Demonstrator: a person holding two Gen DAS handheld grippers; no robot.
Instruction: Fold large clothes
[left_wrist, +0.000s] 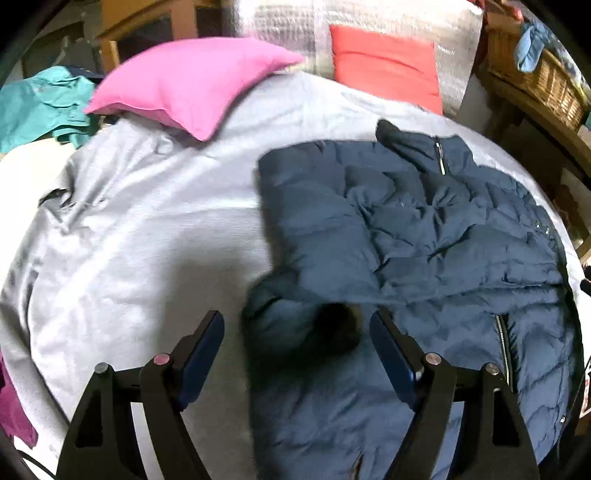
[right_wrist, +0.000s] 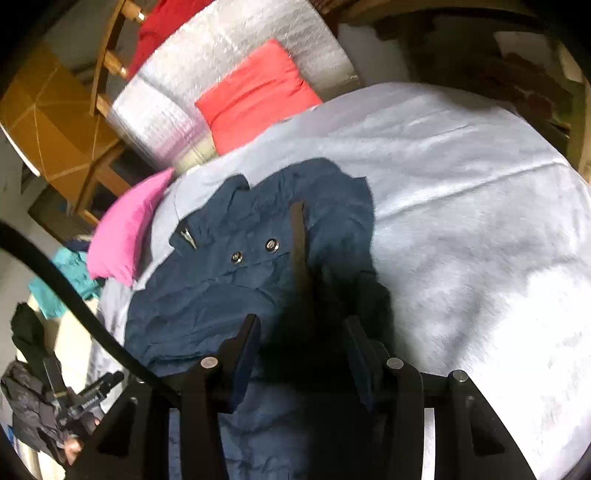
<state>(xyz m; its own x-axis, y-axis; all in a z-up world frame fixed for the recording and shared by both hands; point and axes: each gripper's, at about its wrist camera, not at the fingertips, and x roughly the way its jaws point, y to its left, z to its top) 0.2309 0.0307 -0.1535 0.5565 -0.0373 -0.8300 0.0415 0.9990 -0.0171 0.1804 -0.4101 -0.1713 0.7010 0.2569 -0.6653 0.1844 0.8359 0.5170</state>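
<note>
Both fingers wide, empty | navy jacket (left_wrist: 424, 229) rt — grey sheet (left_wrist: 140, 236) lt bare

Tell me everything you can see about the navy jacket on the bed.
The navy jacket is a quilted, puffy coat that looks like padded nylon. It has a stand-up collar, a metal front zip, a side pocket zip and two snap buttons. It lies crumpled and partly folded over itself on the light grey bedcover, with a sleeve cuff lying below the open left gripper. No pad visibly presses it.
</note>
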